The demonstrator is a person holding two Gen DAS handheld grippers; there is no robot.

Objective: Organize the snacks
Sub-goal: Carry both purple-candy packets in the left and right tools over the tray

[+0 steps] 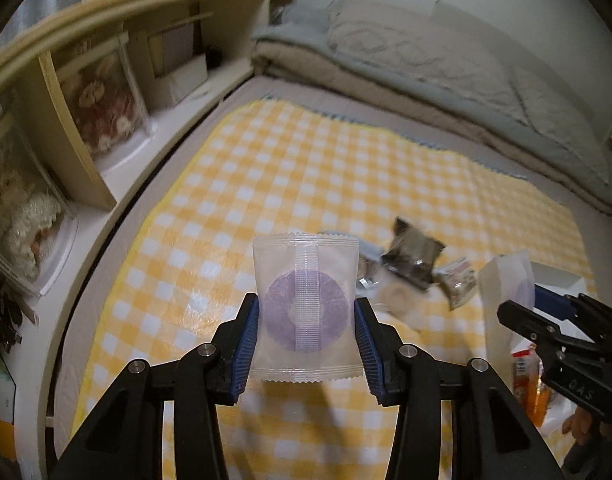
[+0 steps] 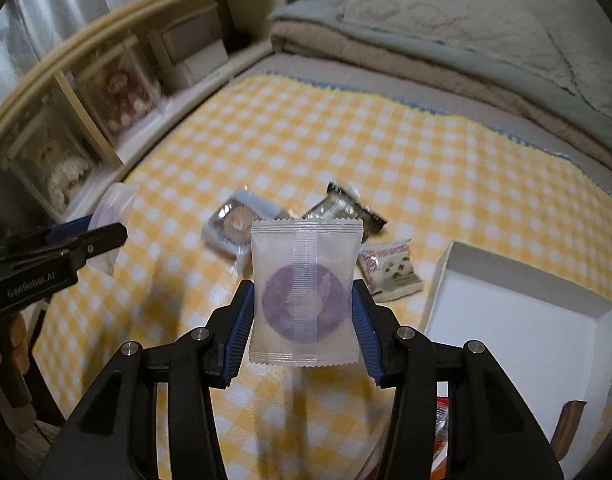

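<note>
Jaws around each snack packet [image 1: 306,304] (both pinched)

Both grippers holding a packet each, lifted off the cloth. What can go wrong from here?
1. The left gripper and right gripper pinch their translucent purple-ring packets only by the side edges; the slick film may slip or buckle.
2. The right gripper sits close beside the left one, so the two could collide on the way to the white box.
3. A dropped packet could land on the loose snacks below.
</note>
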